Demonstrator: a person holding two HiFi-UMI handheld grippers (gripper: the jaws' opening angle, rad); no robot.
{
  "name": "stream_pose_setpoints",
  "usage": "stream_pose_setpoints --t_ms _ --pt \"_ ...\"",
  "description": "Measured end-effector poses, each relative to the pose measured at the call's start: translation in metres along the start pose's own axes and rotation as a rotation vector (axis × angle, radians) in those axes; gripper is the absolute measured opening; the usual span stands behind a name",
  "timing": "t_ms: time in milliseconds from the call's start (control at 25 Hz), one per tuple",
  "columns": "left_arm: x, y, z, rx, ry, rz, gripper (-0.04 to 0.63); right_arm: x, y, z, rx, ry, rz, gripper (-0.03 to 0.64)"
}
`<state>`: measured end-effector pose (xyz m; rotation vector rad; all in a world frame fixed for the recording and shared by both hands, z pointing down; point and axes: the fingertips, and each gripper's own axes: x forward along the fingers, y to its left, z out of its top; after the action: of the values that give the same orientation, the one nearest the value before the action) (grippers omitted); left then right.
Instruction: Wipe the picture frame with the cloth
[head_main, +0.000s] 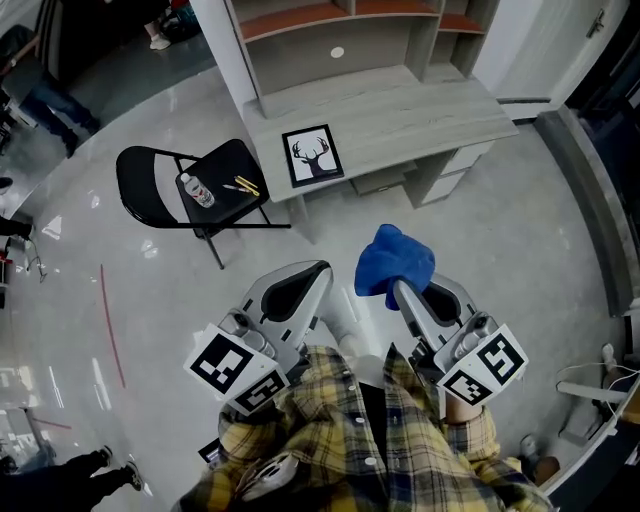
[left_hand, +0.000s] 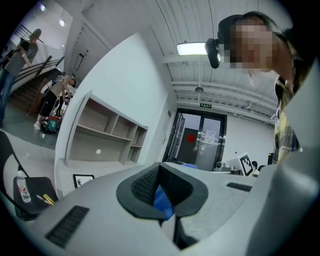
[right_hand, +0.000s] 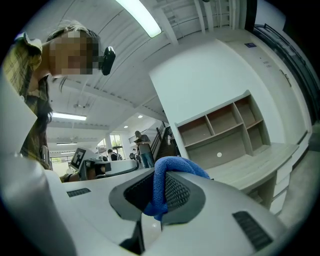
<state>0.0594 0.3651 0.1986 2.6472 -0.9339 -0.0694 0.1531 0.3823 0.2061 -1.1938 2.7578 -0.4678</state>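
The picture frame (head_main: 312, 155), black with a deer-antler print, lies flat on the near left corner of the grey desk (head_main: 420, 110); it also shows small in the left gripper view (left_hand: 82, 180). My right gripper (head_main: 398, 287) is shut on a bunched blue cloth (head_main: 393, 260), and the cloth (right_hand: 167, 175) bulges out over its pads. My left gripper (head_main: 322, 272) is shut, and the head view shows nothing in it. Both grippers point level, held close to my body over the floor and short of the desk.
A black folding chair (head_main: 185, 185) stands left of the desk with a water bottle (head_main: 197, 189) and yellow pencils (head_main: 246, 185) on its seat. Open shelves (head_main: 340, 25) rise behind the desk. Other people stand at the far left (head_main: 45, 100) and lower left (head_main: 70, 475).
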Motion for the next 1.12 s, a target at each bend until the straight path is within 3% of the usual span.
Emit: stream_pose_setpoints --t_ms 240,520,920,1120 --pt "0.024 0.026 0.013 -0.021 0.021 0.020 0.005 0.027 -0.026 0.014 0.022 0.020 0.008 0.046" --pt "0.047 0.105 0.041 -0.011 0.026 -0.020 0.005 0.105 -0.051 0.022 0.022 0.018 -0.030 0.046" --pt "0.072 0.209 0.067 -0.023 0.076 -0.100 0.005 0.196 -0.088 0.031 0.038 0.007 -0.161 0.046" --pt "0.080 0.235 0.065 -0.053 0.105 -0.100 0.005 0.214 -0.103 0.022 0.088 0.035 -0.199 0.046"
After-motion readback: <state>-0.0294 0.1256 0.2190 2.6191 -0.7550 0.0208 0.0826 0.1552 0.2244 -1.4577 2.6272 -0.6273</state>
